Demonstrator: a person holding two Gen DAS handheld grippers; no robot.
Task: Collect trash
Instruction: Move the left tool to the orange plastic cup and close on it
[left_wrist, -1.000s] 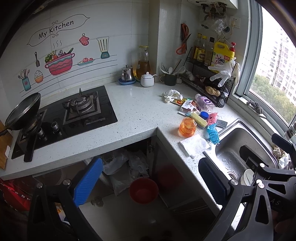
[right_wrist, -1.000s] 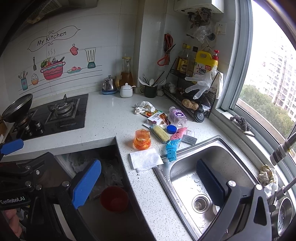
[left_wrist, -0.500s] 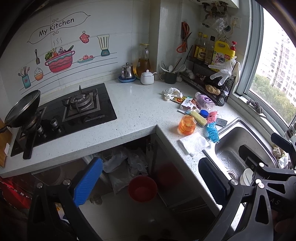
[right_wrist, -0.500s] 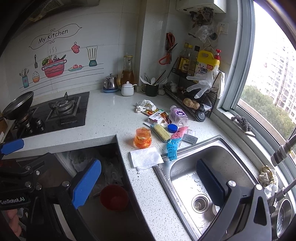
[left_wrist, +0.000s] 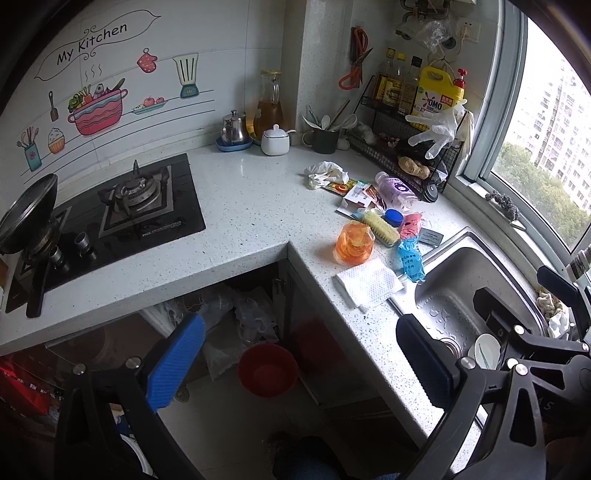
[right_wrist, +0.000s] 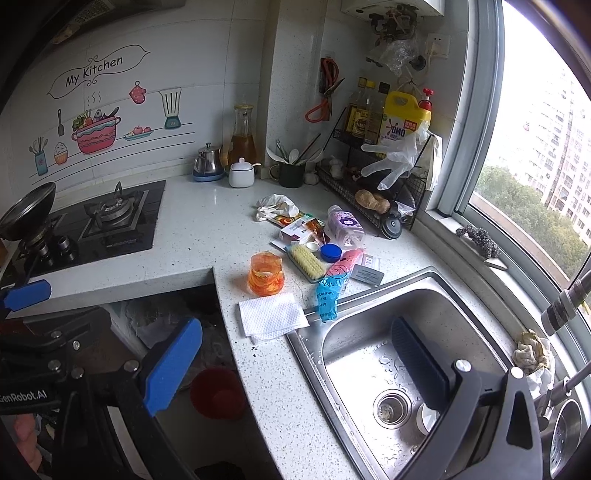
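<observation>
Trash lies on the white counter (right_wrist: 207, 229) beside the sink: a folded white paper towel (right_wrist: 271, 319) (left_wrist: 367, 282), a blue wrapper (right_wrist: 327, 297) (left_wrist: 410, 258), a pink wrapper (right_wrist: 343, 264), an orange plastic cup (right_wrist: 266, 273) (left_wrist: 354, 242), a crumpled tissue (right_wrist: 277, 206) (left_wrist: 325, 171), a purple bottle (right_wrist: 345, 225) and several sachets (right_wrist: 299, 229). My left gripper (left_wrist: 299, 358) is open and empty, above the floor in front of the counter. My right gripper (right_wrist: 295, 362) is open and empty, near the counter edge and sink, short of the paper towel.
A red bucket (left_wrist: 267, 369) (right_wrist: 218, 393) stands on the floor under the counter among plastic bags. A steel sink (right_wrist: 406, 332) is at right. A gas hob (left_wrist: 125, 206) with a pan is at left. A wire rack (right_wrist: 373, 199) with bottles stands by the window.
Both views have shifted slightly nearer the counter. Both grippers stay open and empty; nothing on the counter has moved.
</observation>
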